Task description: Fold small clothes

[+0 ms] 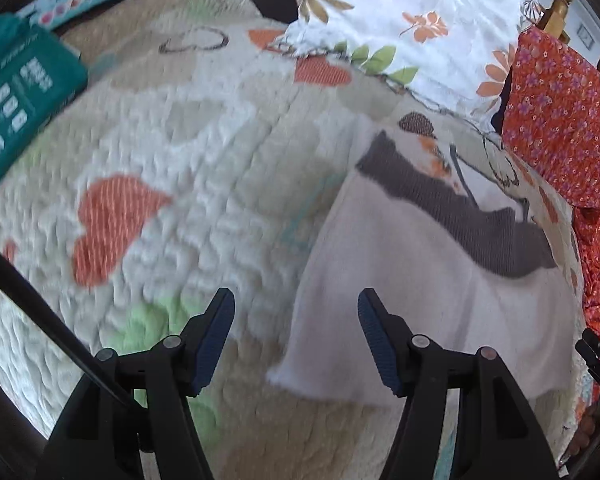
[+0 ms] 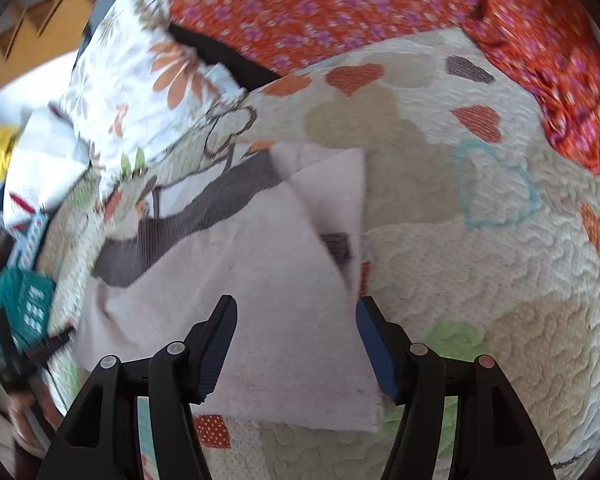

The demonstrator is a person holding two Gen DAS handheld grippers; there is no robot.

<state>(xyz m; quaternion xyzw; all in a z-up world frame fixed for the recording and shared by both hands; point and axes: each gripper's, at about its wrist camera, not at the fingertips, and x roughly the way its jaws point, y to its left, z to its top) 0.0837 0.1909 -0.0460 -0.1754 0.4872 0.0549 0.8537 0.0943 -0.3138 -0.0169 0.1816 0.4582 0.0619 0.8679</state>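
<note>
A small pale pink garment with a dark grey ribbed waistband lies flat on a quilted bedspread. My left gripper hangs open over the garment's left edge, nothing between its fingers. In the right wrist view the same garment lies partly folded, one flap laid over itself and the grey band at the far left. My right gripper stands open above the garment's near part, its pads clear of the cloth.
A floral pillow and an orange flowered cloth lie at the far side of the bed. A teal package sits at the left. The other gripper shows at the left edge of the right wrist view.
</note>
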